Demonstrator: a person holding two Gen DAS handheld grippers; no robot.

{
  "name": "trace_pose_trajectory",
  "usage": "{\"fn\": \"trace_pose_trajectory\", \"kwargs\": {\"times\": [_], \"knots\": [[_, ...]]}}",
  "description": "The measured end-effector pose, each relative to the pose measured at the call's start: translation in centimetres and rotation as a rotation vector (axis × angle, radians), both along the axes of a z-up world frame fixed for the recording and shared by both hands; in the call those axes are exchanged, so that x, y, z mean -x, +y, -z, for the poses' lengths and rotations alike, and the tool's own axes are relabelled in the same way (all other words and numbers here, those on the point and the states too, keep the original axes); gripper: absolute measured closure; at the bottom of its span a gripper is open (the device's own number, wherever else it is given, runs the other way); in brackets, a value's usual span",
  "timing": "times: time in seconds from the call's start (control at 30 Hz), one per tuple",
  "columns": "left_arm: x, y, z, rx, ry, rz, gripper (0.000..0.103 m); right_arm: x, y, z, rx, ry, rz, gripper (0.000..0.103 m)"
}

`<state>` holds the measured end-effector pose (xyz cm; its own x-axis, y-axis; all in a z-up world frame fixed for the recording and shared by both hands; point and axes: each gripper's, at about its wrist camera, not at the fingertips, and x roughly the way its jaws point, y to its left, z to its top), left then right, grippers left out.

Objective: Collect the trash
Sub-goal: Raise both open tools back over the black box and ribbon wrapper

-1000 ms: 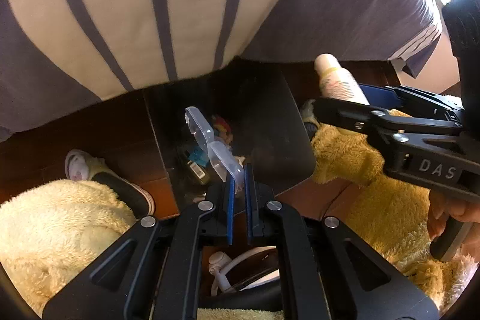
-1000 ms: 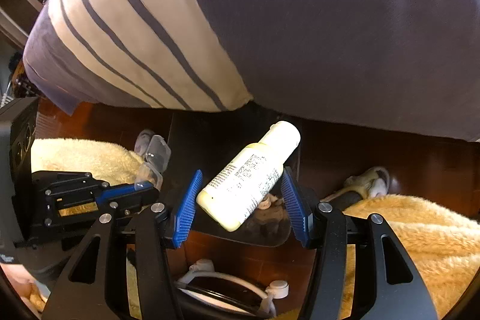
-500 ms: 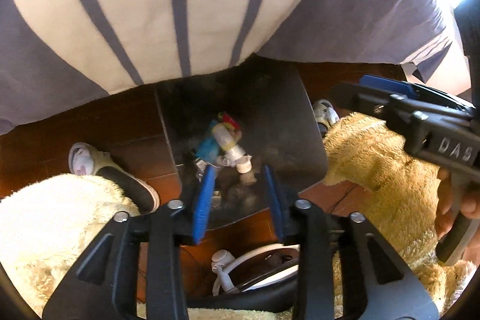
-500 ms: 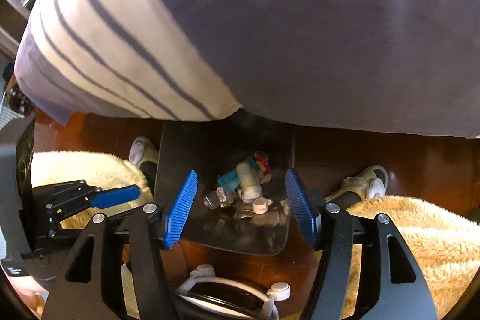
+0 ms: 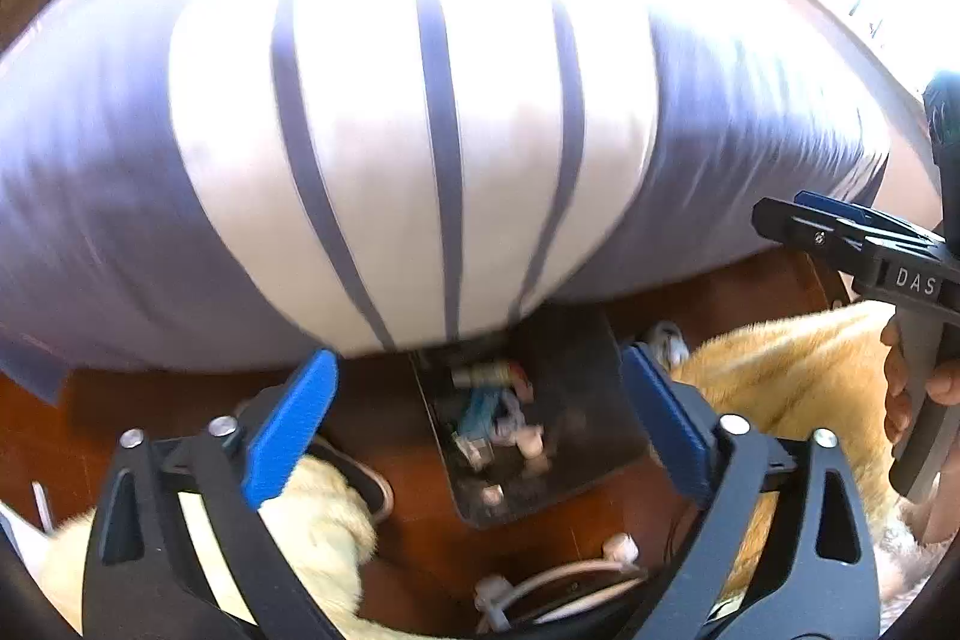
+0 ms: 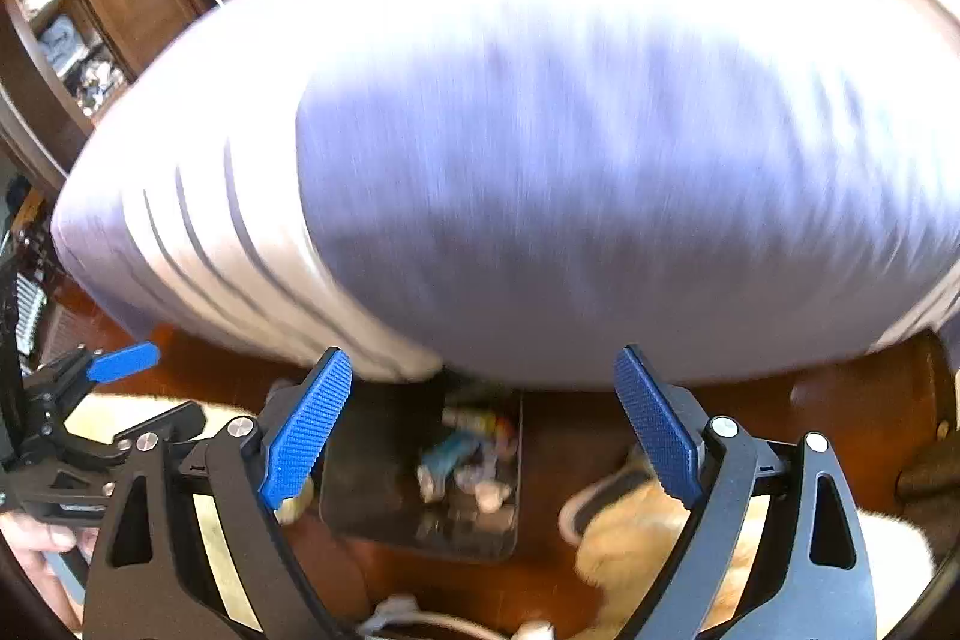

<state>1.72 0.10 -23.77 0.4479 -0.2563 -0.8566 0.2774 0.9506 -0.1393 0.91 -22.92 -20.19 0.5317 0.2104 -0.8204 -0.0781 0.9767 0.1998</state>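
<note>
Both tongs are spread wide and grasp nothing. In the left wrist view, the left tongs (image 5: 477, 421) frame a dark trash bin (image 5: 576, 484) on the wooden floor (image 5: 372, 400); at its 12 o'clock edge the bin tucks under a bed (image 5: 420, 148) covered in purple cloth with a white striped panel. Inside the bin lies a heap of trash (image 5: 495, 412): a small bottle, a teal wrapper, white caps. At 3 o'clock the right tongs (image 5: 834, 232) enter, the person's hand (image 5: 918, 400) on the grip. Fluffy yellow slippers (image 5: 792, 376) lie at 4 and 8 o'clock.

In the right wrist view, blurred by motion, the right tongs (image 6: 480, 424) sit above the same bin (image 6: 372, 466) and its trash (image 6: 468, 454), with the left tongs (image 6: 114, 370) at 9 o'clock.
</note>
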Motion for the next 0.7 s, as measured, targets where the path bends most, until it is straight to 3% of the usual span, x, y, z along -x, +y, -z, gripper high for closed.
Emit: {"fn": "trace_pose_trajectory", "kwargs": {"times": [0.17, 0.33, 0.7], "knots": [[-1.9, 1.0, -4.0, 0.055, -0.07, -0.011, 0.01, -2.0, -0.3, -4.1, 0.01, -0.103, -0.006, 0.011], [-5.1, 1.1, -6.9, 0.03, -0.144, -0.037, 0.01, -5.3, -0.1, -6.5, 0.04, -0.155, -0.017, 0.011], [-13.3, 1.3, -9.4, -0.01, -0.217, -0.063, 0.01, -14.4, 0.2, -7.7, 0.061, -0.182, -0.019, 0.011]]}}
